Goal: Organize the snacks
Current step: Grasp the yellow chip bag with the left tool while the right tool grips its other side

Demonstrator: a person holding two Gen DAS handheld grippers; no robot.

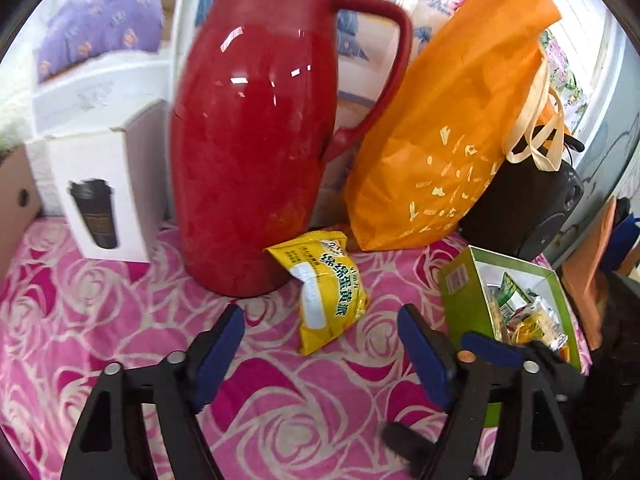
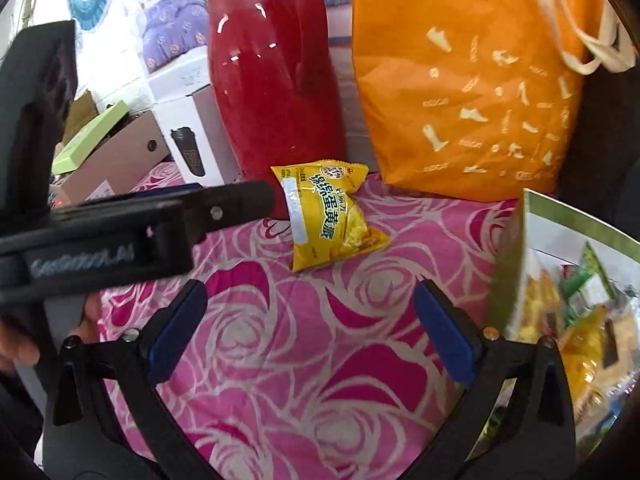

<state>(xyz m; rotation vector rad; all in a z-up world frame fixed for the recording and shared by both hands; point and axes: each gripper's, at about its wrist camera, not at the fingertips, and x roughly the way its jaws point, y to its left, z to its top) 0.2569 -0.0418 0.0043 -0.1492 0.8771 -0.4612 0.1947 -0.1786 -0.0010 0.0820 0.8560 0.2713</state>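
The yellow snack packet (image 1: 320, 286) lies on the pink rose-patterned cloth (image 1: 100, 320), touching the foot of the red thermos jug (image 1: 256, 140) on its handle side. Taking that jug as the landmark: the orange tote bag (image 1: 448, 128) stands just beside it on the handle side, and the open green snack box (image 1: 460, 304), holding several wrappers, sits nearer the cameras than the bag. A white carton printed with a dark tumbler (image 1: 104, 200) stands on the jug's other side.

The left gripper (image 1: 322, 338) has its jaws spread wide with nothing between them, a little short of the packet. The right gripper (image 2: 310, 312) likewise has its jaws parted and empty over the cloth.

Only the left wrist view shows a black rounded speaker-like object (image 1: 536, 208) behind the tote bag. Only the right wrist view shows the left gripper's black body crossing the frame, a fingertip of the person's hand (image 2: 18, 346) under it, and a brown cardboard box (image 2: 120, 160) with a light green lid beyond the white carton.

Behind the jug are printed bedding packages with purple patterns (image 1: 104, 20). What lies under the cloth cannot be told.
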